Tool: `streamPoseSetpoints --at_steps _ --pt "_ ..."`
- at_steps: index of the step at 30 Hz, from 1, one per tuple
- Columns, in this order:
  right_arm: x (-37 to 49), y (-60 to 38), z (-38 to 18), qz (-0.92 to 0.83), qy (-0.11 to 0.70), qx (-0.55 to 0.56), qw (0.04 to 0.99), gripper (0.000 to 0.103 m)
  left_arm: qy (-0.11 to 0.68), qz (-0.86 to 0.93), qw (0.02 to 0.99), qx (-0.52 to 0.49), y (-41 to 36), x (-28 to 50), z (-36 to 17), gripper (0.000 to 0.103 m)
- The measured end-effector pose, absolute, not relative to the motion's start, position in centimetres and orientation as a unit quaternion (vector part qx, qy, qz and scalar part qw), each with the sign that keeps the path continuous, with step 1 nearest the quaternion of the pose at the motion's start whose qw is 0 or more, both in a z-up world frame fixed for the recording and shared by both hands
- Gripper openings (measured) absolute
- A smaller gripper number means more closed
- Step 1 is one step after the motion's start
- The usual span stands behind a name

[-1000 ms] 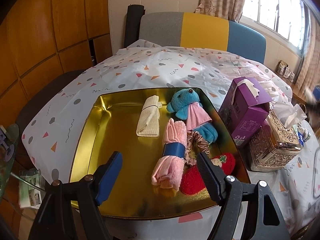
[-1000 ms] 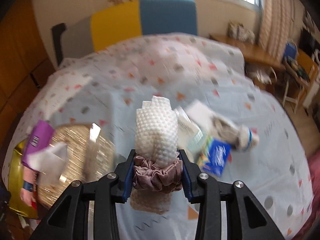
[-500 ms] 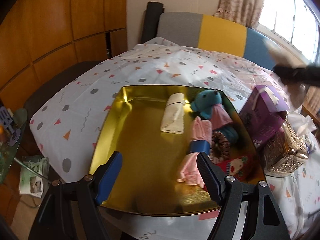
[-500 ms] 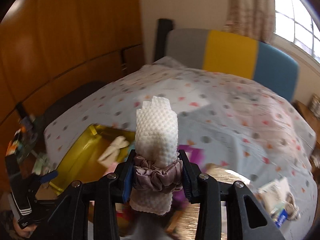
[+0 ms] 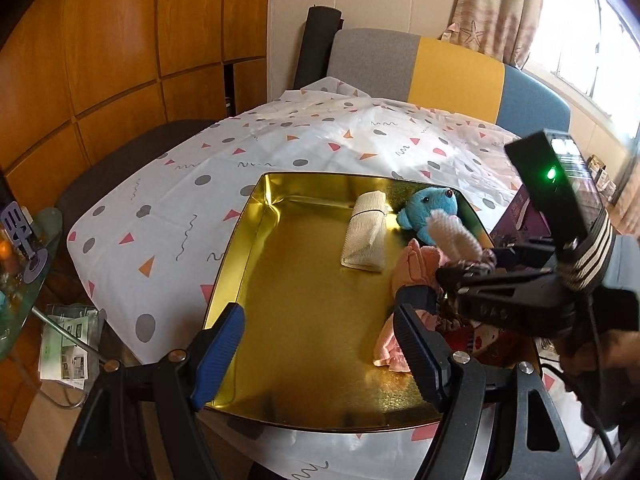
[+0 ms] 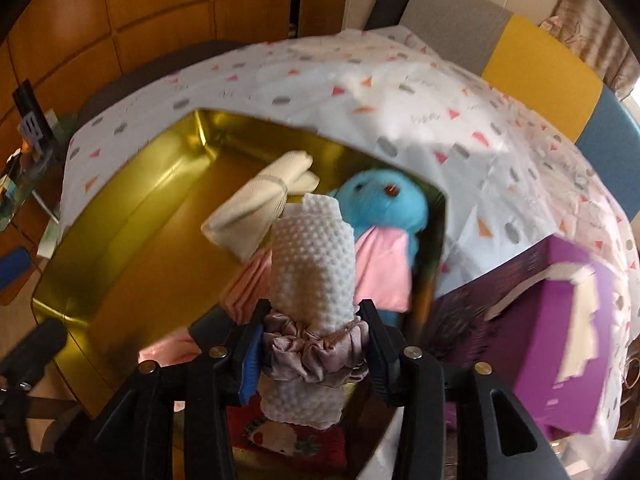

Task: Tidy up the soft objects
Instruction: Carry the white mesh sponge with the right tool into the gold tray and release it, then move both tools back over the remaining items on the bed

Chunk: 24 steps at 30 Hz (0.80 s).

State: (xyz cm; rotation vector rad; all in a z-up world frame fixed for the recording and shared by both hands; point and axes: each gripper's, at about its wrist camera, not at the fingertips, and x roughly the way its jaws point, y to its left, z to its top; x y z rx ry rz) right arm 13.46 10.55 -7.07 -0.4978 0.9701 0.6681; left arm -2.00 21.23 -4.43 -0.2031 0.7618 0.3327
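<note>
White roll (image 6: 312, 280), low in the frame's middle, sits between your right claw's (image 6: 314, 354) opening jaws, above the tray (image 6: 132, 216). Let go too soon and it lands on the bear (image 6: 384, 204). Your left claw (image 5: 320, 344) is spread, holding nothing.

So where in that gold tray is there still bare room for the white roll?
The gold tray is bare across its left and near part, between its left wall and the cream cloth roll. Its right side is crowded: blue bear, pink towel, red plush.
</note>
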Motion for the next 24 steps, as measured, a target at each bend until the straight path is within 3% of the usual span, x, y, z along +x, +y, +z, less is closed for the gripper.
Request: streamPoseSetpoints --at_steps 13,24 --pt "12.4 8.5 -4.4 0.312 0.424 -0.160 0.835 0.056 0.365 0.160 0.913 -0.090 20.5 -2.3 -3.8 0.077" --pt "11.1 5.7 0.1 0.303 0.371 -0.127 0.869 0.056 0.368 0.152 0.914 -0.076 19.5 -2.3 -3.6 0.078"
